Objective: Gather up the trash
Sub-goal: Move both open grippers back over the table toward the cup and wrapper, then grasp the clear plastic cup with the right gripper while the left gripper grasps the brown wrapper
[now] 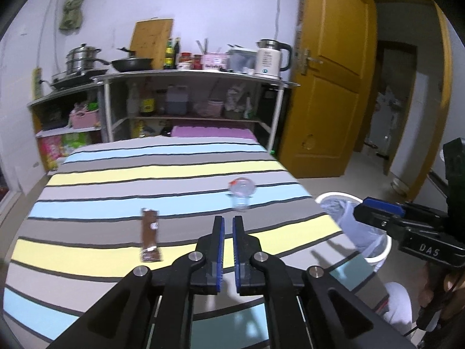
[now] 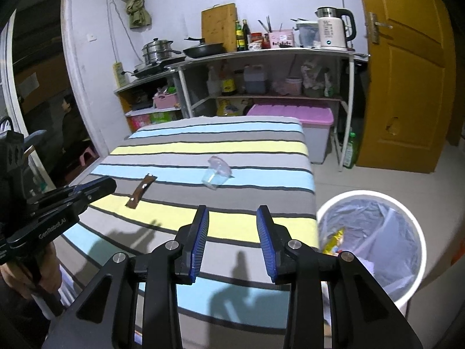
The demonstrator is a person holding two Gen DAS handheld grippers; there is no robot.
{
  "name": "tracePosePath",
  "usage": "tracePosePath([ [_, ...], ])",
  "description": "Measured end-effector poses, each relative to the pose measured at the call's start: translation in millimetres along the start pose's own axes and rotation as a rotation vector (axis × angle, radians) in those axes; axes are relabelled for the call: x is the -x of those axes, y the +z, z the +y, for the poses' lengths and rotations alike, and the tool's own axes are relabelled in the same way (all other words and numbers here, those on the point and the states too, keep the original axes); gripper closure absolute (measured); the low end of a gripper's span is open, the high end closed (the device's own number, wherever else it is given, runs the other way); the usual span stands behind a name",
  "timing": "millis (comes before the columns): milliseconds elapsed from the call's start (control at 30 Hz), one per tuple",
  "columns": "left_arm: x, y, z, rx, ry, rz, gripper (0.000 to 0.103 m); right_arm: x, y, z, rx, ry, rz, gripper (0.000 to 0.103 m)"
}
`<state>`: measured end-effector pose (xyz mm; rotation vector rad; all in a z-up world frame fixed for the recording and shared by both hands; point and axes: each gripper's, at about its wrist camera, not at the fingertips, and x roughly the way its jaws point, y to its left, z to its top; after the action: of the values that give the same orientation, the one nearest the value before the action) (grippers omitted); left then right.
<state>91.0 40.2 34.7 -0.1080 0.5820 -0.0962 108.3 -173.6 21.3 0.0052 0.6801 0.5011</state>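
A brown snack wrapper (image 1: pixel 150 235) lies flat on the striped table (image 1: pixel 87 180). A clear plastic cup (image 1: pixel 241 193) lies on its side further right. My left gripper (image 1: pixel 228 221) hovers over the near table, fingers nearly together and empty, just short of the cup. In the right wrist view the wrapper (image 2: pixel 141 191) and cup (image 2: pixel 216 173) lie ahead. My right gripper (image 2: pixel 232 212) is open and empty above the table's near right part. A white bin (image 2: pixel 372 244) with a grey liner stands right of the table and holds a yellow wrapper (image 2: pixel 334 241).
The bin (image 1: pixel 356 226) also shows in the left wrist view beside the right gripper's body. A metal kitchen shelf (image 2: pixel 261 55) with pans, bottles and a kettle stands behind the table. A pink-lidded storage box (image 2: pixel 308 122) and an orange door (image 2: pixel 407 72) are at the right.
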Motion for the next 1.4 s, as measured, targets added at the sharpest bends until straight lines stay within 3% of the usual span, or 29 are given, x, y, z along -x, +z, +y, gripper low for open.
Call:
tracePosePath([
  [233,-5.9,-5.6,32.6,0.041,0.056,0.02,0.083,-24.2,4.8,12.4,0.005,0.033,0.033,0.059],
  [733,-62.1,-11.6,69.5,0.065,0.138,0.128,0.082,-83.9,19.1,24.3,0.009,0.045,0.107,0.059],
  [900,-82.0,-10.5,74.6,0.069,0.148,0.167,0.076,-108.0,25.3,23.2,-0.008,0.043,0.136,0.059],
  [1400,-116.1,-11.4,88.9,0.126,0.158,0.279,0.076,-172.2,45.1,18.7,-0.06,0.011,0.209,0.059],
])
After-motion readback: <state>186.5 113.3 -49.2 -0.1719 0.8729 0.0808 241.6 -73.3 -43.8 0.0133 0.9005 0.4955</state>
